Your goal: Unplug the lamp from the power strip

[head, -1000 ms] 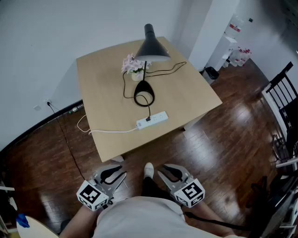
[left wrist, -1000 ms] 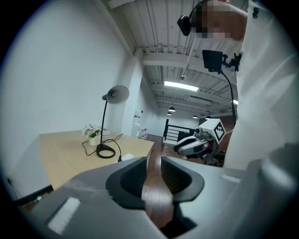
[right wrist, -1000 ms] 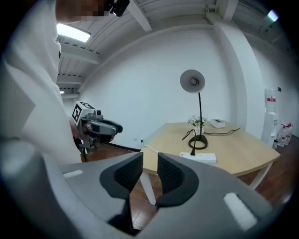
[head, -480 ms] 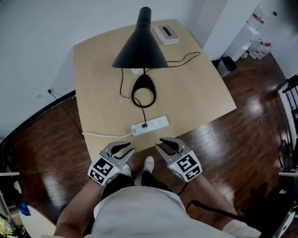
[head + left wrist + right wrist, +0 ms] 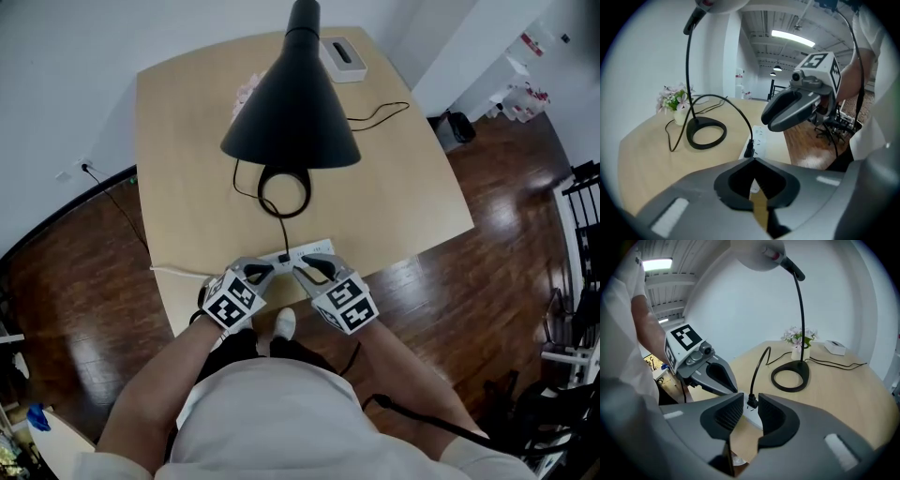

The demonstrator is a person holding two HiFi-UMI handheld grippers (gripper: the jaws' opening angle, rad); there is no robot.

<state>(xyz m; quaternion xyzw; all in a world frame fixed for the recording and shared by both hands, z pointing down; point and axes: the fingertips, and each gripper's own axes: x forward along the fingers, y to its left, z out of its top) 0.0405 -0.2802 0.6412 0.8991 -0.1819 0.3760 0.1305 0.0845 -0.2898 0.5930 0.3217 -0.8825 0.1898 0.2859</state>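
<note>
A black desk lamp (image 5: 291, 112) stands on the tan table (image 5: 403, 187), its ring base (image 5: 284, 192) behind the white power strip (image 5: 317, 250). The lamp's black plug (image 5: 749, 149) sits in the strip (image 5: 760, 138). My left gripper (image 5: 265, 272) hovers at the strip's left end, its jaws shut with nothing between them (image 5: 753, 159). My right gripper (image 5: 306, 269) is at the strip's middle, jaws narrowly open (image 5: 751, 401). The plug (image 5: 752, 401) shows just beyond its tips, apart from the pads.
A white box (image 5: 345, 58) and a small flower pot (image 5: 246, 89) stand at the table's far side. The strip's white cable (image 5: 173, 272) runs off the left edge toward a wall socket (image 5: 86, 169). Dark wooden floor surrounds the table, with a bin (image 5: 457, 125) at the right.
Both grippers rose from over the floor to the power strip at the table's near edge. The left jaws went from wide open to shut. The view moved closer over the lamp.
</note>
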